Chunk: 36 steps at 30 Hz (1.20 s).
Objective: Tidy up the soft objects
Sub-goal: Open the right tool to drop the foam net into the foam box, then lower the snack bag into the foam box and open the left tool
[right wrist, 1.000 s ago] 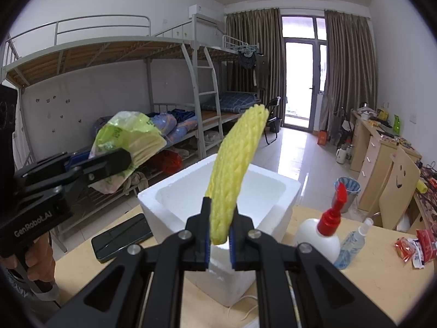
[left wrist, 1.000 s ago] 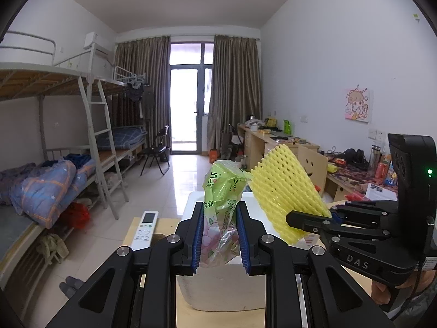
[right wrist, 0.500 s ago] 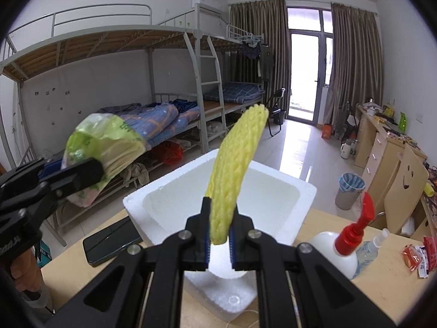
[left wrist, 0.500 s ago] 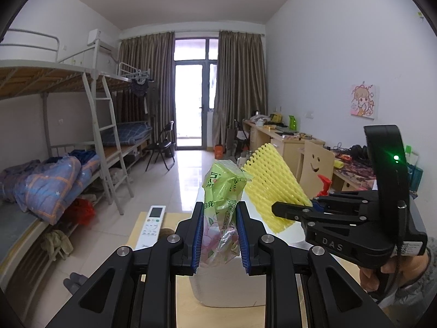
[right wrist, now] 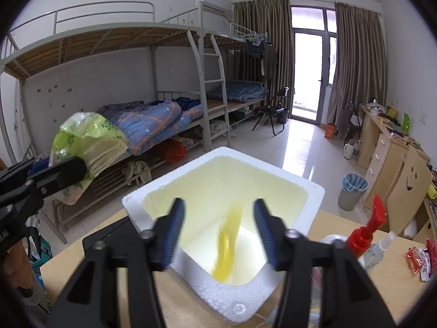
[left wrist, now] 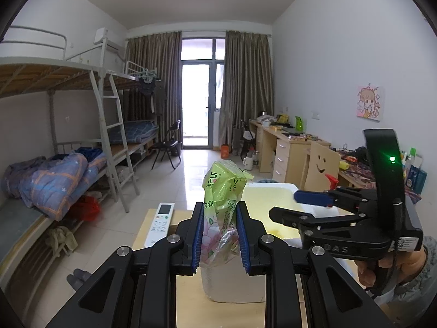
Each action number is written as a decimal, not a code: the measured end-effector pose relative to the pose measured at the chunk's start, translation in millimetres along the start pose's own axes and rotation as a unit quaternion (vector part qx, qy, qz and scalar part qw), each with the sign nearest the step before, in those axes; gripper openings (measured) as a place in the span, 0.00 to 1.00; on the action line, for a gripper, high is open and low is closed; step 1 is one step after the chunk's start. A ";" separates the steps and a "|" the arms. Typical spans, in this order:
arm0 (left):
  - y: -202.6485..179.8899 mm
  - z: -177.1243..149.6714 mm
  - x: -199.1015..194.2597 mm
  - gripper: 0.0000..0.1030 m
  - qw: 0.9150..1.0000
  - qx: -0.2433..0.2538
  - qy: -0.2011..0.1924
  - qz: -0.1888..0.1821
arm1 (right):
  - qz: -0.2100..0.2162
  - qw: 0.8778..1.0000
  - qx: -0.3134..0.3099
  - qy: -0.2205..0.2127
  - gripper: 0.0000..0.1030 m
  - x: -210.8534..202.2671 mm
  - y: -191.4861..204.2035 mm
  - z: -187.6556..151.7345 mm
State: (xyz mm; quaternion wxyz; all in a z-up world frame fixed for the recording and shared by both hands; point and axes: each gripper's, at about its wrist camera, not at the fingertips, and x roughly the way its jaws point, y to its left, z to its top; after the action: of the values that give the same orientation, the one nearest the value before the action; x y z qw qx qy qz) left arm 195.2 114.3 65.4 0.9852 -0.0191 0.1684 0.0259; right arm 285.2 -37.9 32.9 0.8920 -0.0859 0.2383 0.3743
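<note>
Step in hand: drop-off into the white foam box [right wrist: 314,191]. Right gripper [right wrist: 217,228] has just been opening; jaws now spread with nothing pinched. The yellow foam mesh sleeve [right wrist: 228,243] shows as a blur in the gap between the pads, down inside the box.

Left gripper [left wrist: 220,235] is pinching the green-and-clear plastic pack of folded soft tissue [left wrist: 222,199]. Pack stands upright, top well above the pads. Box sits ahead and right of this claw.

Next, as I read it: swing the left claw rightward over the box mouth, then release. Right claw has to back out first, since it hangs over the opening.

Room: box mouth wide, rim low. White remote control [left wrist: 159,224] left of the left claw, red-capped pump bottle [right wrist: 366,235] just right of the right claw. Keep off both.
</note>
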 end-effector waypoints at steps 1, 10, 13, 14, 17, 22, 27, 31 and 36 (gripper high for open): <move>-0.3 0.4 0.0 0.24 1.000 0.000 0.000 0.001 | 0.002 1.000 0.002 -0.003 0.69 -1.7 0.2 0.5; -3.3 1.5 -0.3 0.24 1.000 -0.002 0.002 0.004 | -0.012 0.999 -0.002 -0.037 0.94 -28.8 0.3 3.9; -4.4 1.4 0.3 0.24 1.000 -0.002 0.004 -0.001 | -0.009 0.999 0.002 -0.044 0.94 -38.9 -0.8 3.9; -3.8 1.2 0.7 0.24 1.000 -0.001 0.005 -0.003 | -0.009 0.999 0.001 -0.047 0.94 -42.2 -0.2 3.8; -6.6 3.0 4.2 0.24 1.000 -0.001 0.011 -0.008 | -0.018 0.998 -0.006 -0.058 0.95 -54.5 2.0 3.2; -15.0 4.7 10.0 0.24 1.000 0.007 0.014 -0.022 | -0.025 0.997 -0.006 -0.073 0.97 -73.5 0.3 -0.5; -25.7 5.4 22.5 0.24 0.999 0.010 0.024 -0.037 | -0.034 0.996 -0.001 -0.082 0.97 -86.8 -3.9 -5.3; -33.4 5.9 31.3 0.24 0.998 0.015 0.030 -0.045 | -0.044 0.995 0.002 -0.090 0.97 -96.5 -8.1 -14.8; -42.2 7.6 49.7 0.24 0.997 0.024 0.043 -0.056 | -0.052 0.994 0.013 -0.091 0.98 -104.5 -12.8 -27.0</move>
State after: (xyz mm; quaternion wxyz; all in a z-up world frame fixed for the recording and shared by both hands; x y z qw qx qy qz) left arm 246.9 74.8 57.2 0.9772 -0.0060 0.2097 -0.0338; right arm 221.1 -121.4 60.3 0.9294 -0.0522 0.1565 0.3301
